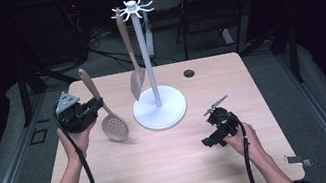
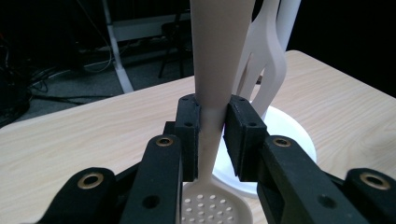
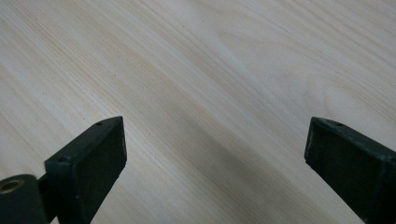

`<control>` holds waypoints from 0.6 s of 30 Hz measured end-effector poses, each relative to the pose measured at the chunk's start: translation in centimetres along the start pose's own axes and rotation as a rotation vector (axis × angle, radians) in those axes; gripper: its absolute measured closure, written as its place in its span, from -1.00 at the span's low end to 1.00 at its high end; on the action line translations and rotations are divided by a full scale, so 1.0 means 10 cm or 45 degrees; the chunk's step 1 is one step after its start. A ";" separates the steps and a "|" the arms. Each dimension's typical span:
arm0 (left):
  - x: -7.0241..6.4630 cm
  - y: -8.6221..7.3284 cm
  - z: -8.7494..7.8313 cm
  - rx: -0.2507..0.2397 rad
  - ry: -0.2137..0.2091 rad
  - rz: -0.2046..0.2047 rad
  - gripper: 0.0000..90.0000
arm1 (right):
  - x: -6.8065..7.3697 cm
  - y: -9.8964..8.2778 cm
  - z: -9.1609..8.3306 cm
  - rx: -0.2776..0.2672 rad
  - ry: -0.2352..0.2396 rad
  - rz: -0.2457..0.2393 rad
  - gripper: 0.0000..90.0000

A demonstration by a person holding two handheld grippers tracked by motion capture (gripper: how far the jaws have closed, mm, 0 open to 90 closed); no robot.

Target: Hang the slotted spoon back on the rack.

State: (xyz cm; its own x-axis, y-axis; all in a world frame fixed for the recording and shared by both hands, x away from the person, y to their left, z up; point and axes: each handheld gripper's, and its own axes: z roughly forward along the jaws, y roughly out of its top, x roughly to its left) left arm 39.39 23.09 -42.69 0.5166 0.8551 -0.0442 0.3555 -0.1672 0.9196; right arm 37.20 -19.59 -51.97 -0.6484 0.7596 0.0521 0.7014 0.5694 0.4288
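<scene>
One gripper (image 2: 212, 140) clamping skimmer (image 2: 219, 70) upright, handle up

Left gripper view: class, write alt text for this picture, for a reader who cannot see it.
The left gripper has its two black jaws shut on the narrow neck of a beige skimmer spoon, whose perforated bowl hangs below them. Behind it a slotted spatula hangs at a white stand on a pale wooden table.
</scene>
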 end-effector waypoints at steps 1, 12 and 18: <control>-0.01 0.02 0.01 0.002 0.000 0.006 0.68 | 0.00 0.00 0.00 0.002 -0.002 0.000 -0.89; -0.19 0.25 0.19 0.026 -0.049 0.097 0.68 | 0.02 -0.01 0.01 -0.027 -0.014 0.021 -0.89; -0.25 0.36 0.27 0.047 -0.073 0.131 0.68 | 0.01 0.00 0.00 -0.012 -0.005 0.000 -0.89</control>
State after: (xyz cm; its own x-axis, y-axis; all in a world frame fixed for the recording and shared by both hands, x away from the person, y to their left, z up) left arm 41.47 19.04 -40.33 0.5949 0.8034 0.0262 0.3262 -0.2711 0.9056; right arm 37.14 -19.57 -51.98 -0.6469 0.7610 0.0483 0.6987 0.5662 0.4372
